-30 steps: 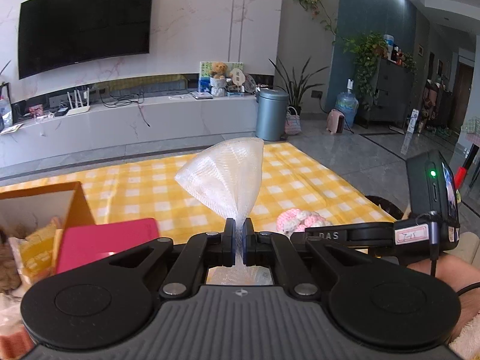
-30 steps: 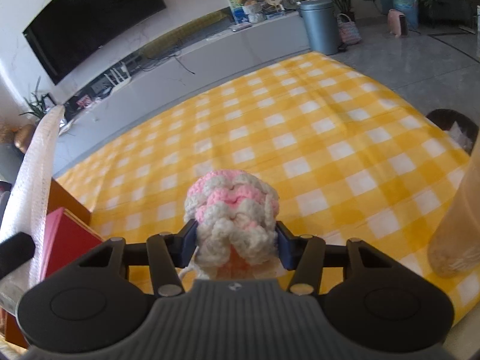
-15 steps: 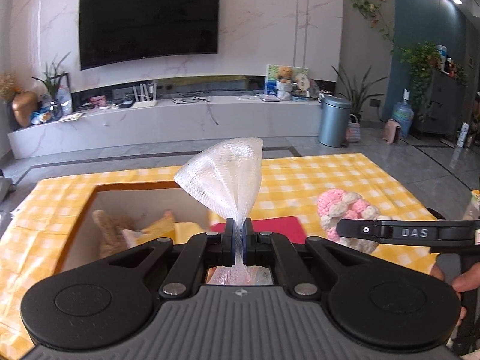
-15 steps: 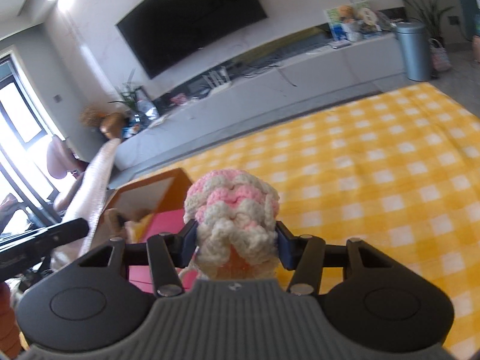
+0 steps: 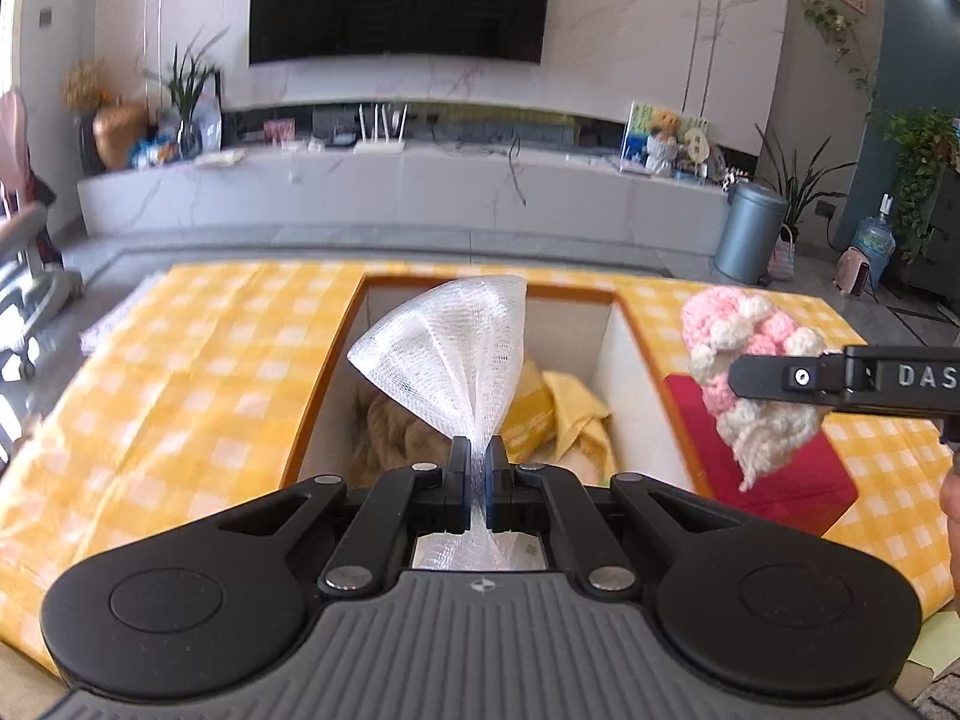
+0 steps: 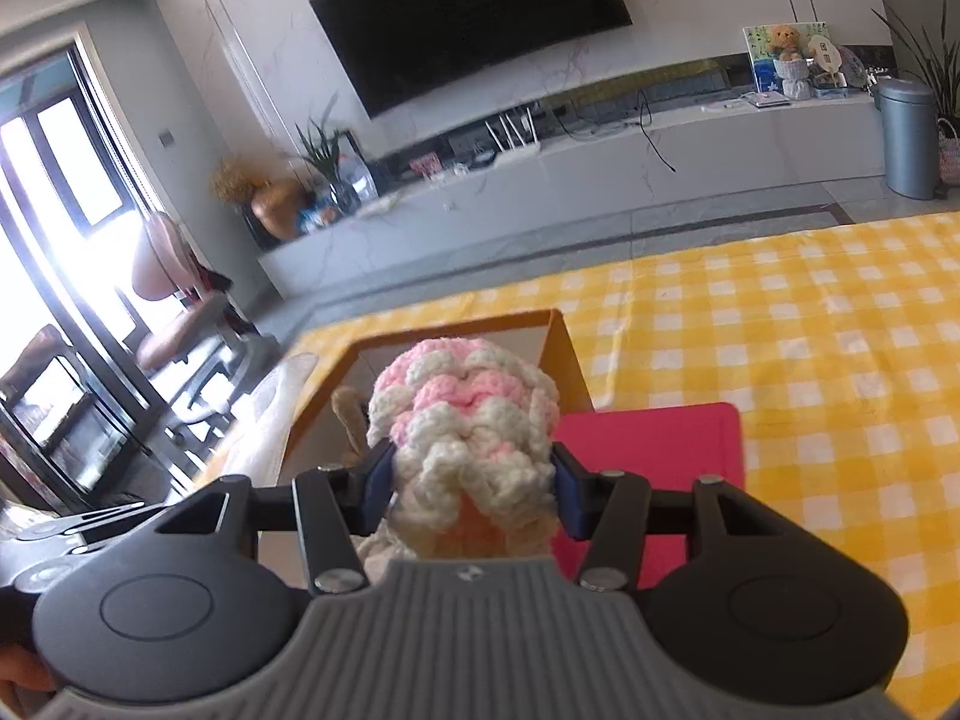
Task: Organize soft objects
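Left wrist view shows the yellow checked cloth (image 5: 180, 372) over the table, with the open orange-rimmed box (image 5: 624, 324) now straight ahead near its far edge; a second ago the box sat off at the left. A red lid (image 5: 798, 480) lies flat just beside the box's right wall. Inside are a brown plush and a yellow cloth. The left gripper (image 5: 478, 474) is pressed together on a white mesh pouf (image 5: 444, 354), which fans out above the box. The right gripper (image 6: 474, 480) pinches a pink and white crochet piece (image 6: 462, 414), half spread around it, over the box's right wall. Both items look ready to drop in
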`<state>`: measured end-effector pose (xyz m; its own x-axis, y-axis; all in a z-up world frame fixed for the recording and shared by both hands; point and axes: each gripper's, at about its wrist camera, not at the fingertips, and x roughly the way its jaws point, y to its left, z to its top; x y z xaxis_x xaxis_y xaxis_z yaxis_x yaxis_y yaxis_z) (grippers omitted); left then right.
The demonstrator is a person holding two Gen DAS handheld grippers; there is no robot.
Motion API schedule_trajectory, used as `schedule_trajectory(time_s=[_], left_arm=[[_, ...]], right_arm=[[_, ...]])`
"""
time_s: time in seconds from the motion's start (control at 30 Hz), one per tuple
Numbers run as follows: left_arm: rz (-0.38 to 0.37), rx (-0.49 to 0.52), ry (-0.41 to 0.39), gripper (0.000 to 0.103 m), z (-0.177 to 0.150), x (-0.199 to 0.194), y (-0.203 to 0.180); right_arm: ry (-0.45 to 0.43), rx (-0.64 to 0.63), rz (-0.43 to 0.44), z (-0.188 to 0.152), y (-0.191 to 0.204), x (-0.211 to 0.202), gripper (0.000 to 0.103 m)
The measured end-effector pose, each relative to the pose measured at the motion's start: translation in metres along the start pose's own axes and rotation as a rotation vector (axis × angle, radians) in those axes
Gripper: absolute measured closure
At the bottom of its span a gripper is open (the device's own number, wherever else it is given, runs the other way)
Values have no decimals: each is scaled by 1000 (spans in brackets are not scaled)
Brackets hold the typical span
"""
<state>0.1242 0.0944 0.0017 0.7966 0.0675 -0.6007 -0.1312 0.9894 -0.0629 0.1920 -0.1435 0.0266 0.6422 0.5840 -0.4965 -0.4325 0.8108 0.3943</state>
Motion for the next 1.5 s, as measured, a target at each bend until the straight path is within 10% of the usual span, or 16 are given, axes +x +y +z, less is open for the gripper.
schedule_trajectory(time_s=[0.2, 0.37, 0.73, 1.0, 1.5], left_arm=[[24, -70, 57, 93, -9, 9, 35], [46, -65, -22, 17, -10, -4, 40], [-18, 21, -211, 11, 1, -35, 11], [-31, 37, -305, 11, -6, -41, -4], [-10, 59, -296, 10, -13, -31, -5]], right_arm=[[47, -61, -48, -1, 31, 43, 50], [44, -143, -79, -10, 45, 54, 11], [-225, -269, -334, -37, 41, -4, 3], [-185, -431, -424, -56, 53, 4, 3], [-227, -359, -307, -58, 61, -1, 3]])
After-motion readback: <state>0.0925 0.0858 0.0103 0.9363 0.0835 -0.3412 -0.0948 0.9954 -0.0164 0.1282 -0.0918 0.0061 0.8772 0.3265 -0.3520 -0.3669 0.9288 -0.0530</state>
